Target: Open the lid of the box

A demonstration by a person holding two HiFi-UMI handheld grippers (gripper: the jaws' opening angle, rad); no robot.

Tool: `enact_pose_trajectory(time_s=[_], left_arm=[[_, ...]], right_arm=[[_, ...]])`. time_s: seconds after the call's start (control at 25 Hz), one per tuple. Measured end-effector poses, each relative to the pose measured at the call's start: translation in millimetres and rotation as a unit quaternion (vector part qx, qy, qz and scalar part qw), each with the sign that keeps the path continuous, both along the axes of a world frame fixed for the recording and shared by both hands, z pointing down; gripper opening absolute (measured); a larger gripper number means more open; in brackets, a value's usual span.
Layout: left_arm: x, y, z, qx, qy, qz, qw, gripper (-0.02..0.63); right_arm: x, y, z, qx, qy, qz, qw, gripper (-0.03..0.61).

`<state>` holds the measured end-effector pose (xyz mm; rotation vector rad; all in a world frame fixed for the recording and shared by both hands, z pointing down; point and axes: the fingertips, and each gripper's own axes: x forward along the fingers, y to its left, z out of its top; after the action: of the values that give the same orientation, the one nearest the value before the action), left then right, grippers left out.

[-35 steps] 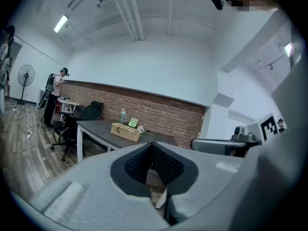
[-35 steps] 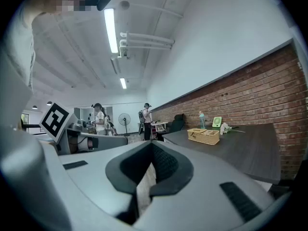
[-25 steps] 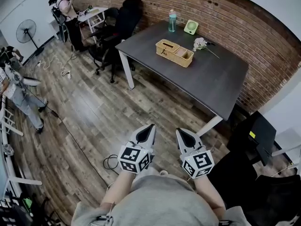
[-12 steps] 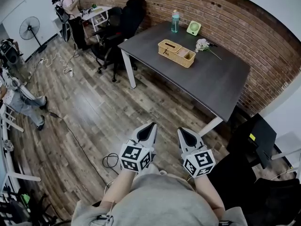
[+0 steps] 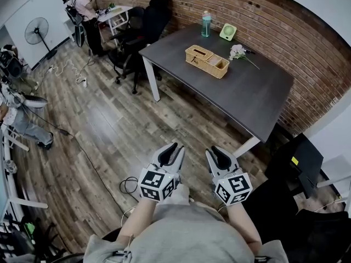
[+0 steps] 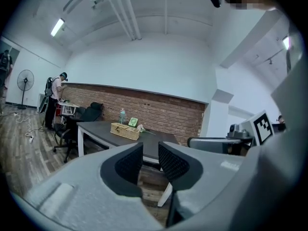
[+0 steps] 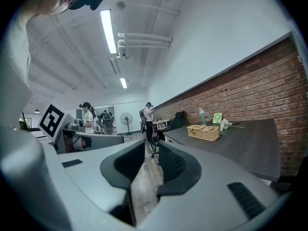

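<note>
Both tongs hang low in front of the person's waist, well apart from the bench [image 5: 241,92]. The left tongs [image 5: 172,150] and the right tongs [image 5: 218,155] are each opening. Their jaws stand parted with only floor and room showing between them, so neither grasps anything.

The box [image 5: 206,62] sits on the far side of the bench, toward the brick wall. A bunch of flowers [image 5: 237,51] lies just beside it, and a bottle [image 5: 206,23] and a small green fan [image 5: 227,32] stand behind.

It looks woven (wicker, probably), so I judge it light, fairly stiff and rough enough not to slip. The lid [image 5: 196,53] covers the half nearer the chairs, while the other half looks open-topped. A dark mark on the lid may be a handle or a slot, but it is too small to tell.

Being so light, the box would likely slide or rise with the lid. It probably takes 2 holds: 1 tongs steadying the box's wall, the other pinching the lid's edge or that handle.
</note>
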<state>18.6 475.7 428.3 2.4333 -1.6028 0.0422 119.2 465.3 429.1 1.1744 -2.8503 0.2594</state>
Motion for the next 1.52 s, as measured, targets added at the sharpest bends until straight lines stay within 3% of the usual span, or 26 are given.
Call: enact_pose_trajectory(time_s=[0.52,0.88,1.52], left_arm=[[-3,-49,3,0.007,-0.016,0.008,0.9998,0.189],[-24,-130,2,0.008,-0.006,0.000,0.9999,0.189],[-77,-287,-13,0.002,0.000,0.025,0.9997,0.187]], right_arm=[[-2,-52,8,-0.011,-0.003,0.010,1.000,0.201],[-22,-133,4,-0.012,-0.001,0.009,1.000,0.202],[-80,-287,-16,-0.010,-0.014,0.032,0.999,0.202]])
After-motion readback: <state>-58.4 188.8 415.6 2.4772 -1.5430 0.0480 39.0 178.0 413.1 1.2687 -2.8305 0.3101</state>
